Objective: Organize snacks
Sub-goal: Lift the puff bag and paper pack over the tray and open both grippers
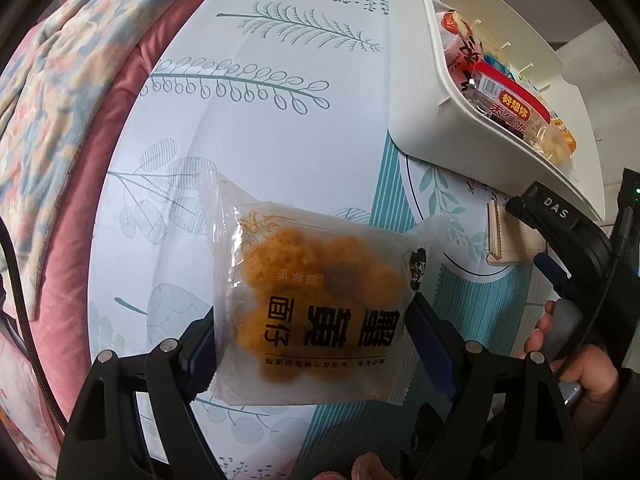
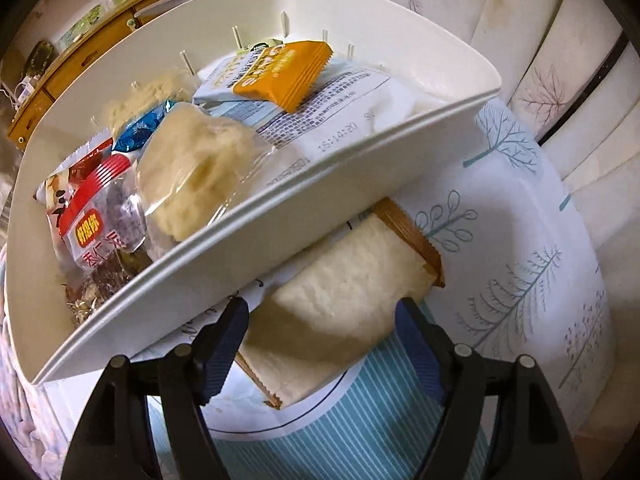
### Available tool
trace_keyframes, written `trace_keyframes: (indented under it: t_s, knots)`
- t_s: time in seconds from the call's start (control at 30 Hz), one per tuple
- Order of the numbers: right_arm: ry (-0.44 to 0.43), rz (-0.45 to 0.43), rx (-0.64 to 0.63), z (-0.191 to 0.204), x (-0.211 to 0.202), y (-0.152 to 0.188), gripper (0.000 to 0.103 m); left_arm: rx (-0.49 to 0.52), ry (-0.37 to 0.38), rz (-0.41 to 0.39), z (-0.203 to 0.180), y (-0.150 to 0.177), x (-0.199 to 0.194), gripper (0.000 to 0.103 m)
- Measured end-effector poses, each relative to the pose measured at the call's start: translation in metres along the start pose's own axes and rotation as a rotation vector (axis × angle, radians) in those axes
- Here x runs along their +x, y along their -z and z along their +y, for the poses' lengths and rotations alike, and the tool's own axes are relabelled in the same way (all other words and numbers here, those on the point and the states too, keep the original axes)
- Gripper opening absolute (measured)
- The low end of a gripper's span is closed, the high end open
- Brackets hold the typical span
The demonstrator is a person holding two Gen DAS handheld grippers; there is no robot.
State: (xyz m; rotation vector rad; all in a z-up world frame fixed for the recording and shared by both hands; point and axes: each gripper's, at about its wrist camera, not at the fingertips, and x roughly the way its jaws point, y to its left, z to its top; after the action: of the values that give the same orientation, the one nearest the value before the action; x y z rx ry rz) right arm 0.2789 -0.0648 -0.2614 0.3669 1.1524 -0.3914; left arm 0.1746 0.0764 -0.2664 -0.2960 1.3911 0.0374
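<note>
My left gripper (image 1: pixel 312 344) is shut on a clear snack packet (image 1: pixel 316 292) of orange fried pieces with black lettering, its two side edges pinched between the blue pads above the leaf-print cloth. My right gripper (image 2: pixel 320 340) stands open over a flat pale bread packet (image 2: pixel 348 292) that lies on the cloth beside the white basket (image 2: pixel 280 216); its pads flank the packet without pressing it. The basket holds several snacks, among them an orange packet (image 2: pixel 284 76), a round pale cake (image 2: pixel 192 164) and a red-labelled packet (image 2: pixel 96 216). In the left wrist view the basket (image 1: pixel 424 80) sits at the upper right.
The leaf-print tablecloth (image 1: pixel 280 100) covers the surface. A pink quilt with a floral blanket (image 1: pixel 60 120) lies along the left. A person's hand (image 1: pixel 580 360) grips the right tool at the right edge. A wooden cabinet (image 2: pixel 80 52) stands behind the basket.
</note>
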Motion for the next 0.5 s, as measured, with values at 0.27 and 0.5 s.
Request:
trace_keyframes:
  t_s: [0.27, 0.5]
  knots:
    - [0.090, -0.025, -0.116, 0.034, 0.007, 0.010, 0.088, 0.028, -0.016, 0.001, 0.010, -0.012, -0.009, 0.083]
    - [0.112, -0.027, -0.173, 0.046, 0.006, 0.015, 0.078, 0.040, -0.030, -0.002, 0.010, -0.019, -0.015, 0.083]
